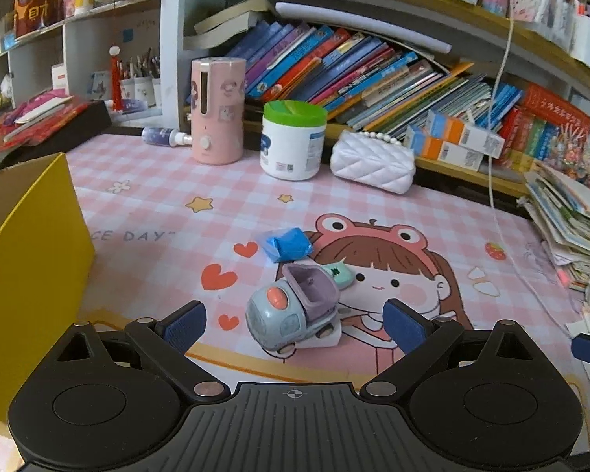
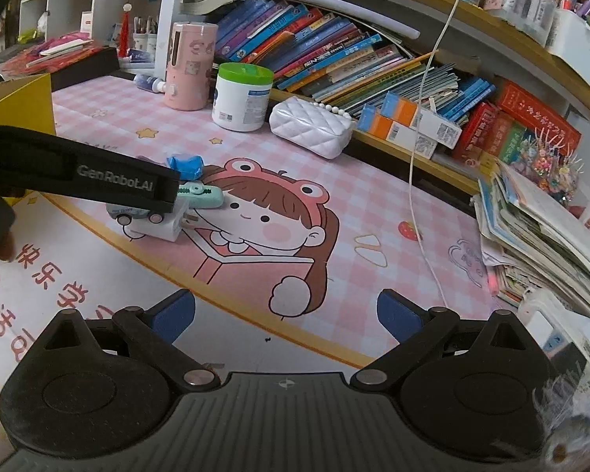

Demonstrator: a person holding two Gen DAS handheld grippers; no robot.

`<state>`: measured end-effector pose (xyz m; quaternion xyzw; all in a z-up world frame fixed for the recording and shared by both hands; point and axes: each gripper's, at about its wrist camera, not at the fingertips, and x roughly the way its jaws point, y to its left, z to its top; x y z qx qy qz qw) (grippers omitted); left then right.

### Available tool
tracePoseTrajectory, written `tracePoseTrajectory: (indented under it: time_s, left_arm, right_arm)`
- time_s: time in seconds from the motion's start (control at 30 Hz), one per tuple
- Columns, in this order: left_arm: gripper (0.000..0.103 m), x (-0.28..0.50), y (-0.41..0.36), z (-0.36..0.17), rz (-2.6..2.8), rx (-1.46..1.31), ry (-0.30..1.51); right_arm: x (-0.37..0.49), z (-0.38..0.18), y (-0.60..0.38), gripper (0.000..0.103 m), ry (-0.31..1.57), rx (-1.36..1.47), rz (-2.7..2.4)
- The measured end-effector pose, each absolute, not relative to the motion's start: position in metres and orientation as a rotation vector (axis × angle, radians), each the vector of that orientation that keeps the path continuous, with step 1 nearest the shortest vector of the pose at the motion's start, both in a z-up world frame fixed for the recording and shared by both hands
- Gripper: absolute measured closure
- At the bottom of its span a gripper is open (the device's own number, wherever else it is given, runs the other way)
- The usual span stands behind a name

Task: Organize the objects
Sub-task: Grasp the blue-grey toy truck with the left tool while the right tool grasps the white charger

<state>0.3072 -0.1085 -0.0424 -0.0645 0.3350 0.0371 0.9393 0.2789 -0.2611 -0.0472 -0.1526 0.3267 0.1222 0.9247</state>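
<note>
A pale blue toy truck (image 1: 291, 314) with a purple bed sits on a white charger block (image 1: 326, 339) on the pink desk mat (image 1: 157, 212). Behind it lie a mint green stapler-like toy (image 1: 339, 273) and a blue packet (image 1: 286, 243). My left gripper (image 1: 294, 324) is open, its blue pads on either side of the truck, not touching it. In the right wrist view the left gripper's black body (image 2: 98, 183) covers most of the truck (image 2: 131, 212); the charger block (image 2: 162, 227), mint toy (image 2: 204, 192) and blue packet (image 2: 185, 165) show around it. My right gripper (image 2: 286, 316) is open over bare mat.
A yellow cardboard box (image 1: 31, 259) stands at the left. At the back stand a pink cylinder device (image 1: 216, 110), a green-lidded white tub (image 1: 293, 139) and a white quilted purse (image 1: 373, 161), under shelves of books. A paper stack (image 1: 570, 220) and a white cable (image 1: 495, 181) lie right.
</note>
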Motion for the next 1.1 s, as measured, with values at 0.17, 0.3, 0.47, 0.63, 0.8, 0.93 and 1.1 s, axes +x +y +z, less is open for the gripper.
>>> tracePoseTrajectory:
  time_s: [0.17,0.3,0.47,0.63,0.8,0.93,1.1]
  left_arm:
    - [0.006,0.314,-0.110,-0.047,0.086,-0.129,0.687]
    - [0.007,0.321,-0.112,-0.052,0.087,-0.123,0.695]
    - [0.014,0.335,-0.111,-0.062,0.109,-0.144,0.717]
    - [0.038,0.349,-0.119,-0.078,0.108,-0.105,0.767]
    - [0.041,0.333,-0.105,-0.065,0.118,-0.132,0.710]
    - [0.040,0.306,-0.081,-0.042,0.132,-0.195,0.669]
    - [0.040,0.268,-0.054,-0.024,0.195,-0.232,0.666]
  right_arm:
    - [0.284,-0.051,-0.265,0.003,0.682,-0.296,0.264]
    - [0.287,-0.054,-0.267,0.003,0.686,-0.282,0.269]
    - [0.291,-0.057,-0.264,0.003,0.696,-0.287,0.289]
    - [0.293,-0.061,-0.258,0.003,0.705,-0.302,0.319]
    - [0.300,-0.065,-0.247,0.003,0.695,-0.311,0.372]
    - [0.314,-0.073,-0.228,0.003,0.688,-0.307,0.439]
    - [0.333,-0.083,-0.196,0.003,0.666,-0.309,0.545]
